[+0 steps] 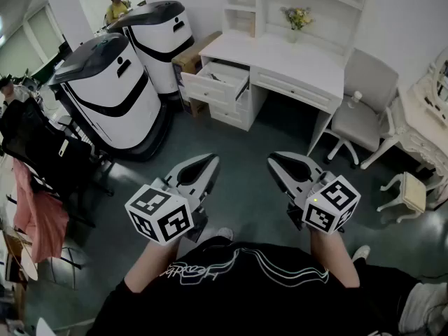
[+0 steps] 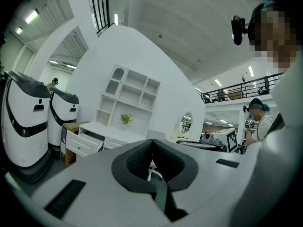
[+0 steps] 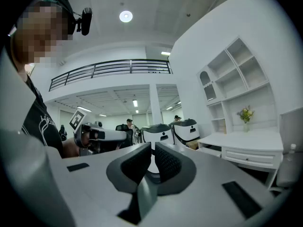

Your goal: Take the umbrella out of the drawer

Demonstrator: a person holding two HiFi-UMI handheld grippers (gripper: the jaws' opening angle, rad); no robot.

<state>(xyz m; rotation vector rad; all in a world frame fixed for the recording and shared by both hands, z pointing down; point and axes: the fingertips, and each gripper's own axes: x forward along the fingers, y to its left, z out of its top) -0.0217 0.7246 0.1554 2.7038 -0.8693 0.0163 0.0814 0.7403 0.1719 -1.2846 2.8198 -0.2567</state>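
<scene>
Barely begun: the left gripper (image 1: 209,162) and right gripper (image 1: 276,162) are shut and empty, well apart from the open drawer (image 1: 222,82).

White desk (image 1: 301,65) and drawer (image 1: 222,77); white machines (image 1: 115,93) banded black; grey chair (image 1: 364,107); black shirt (image 1: 245,292), white line pattern; pink cloth (image 1: 38,219), left; pale grey left gripper (image 1: 210,159) and right gripper (image 1: 274,158), black-and-white patterned cubes (image 1: 159,214).

White drawer (image 1: 213,86) pulled open, contents unclear
</scene>
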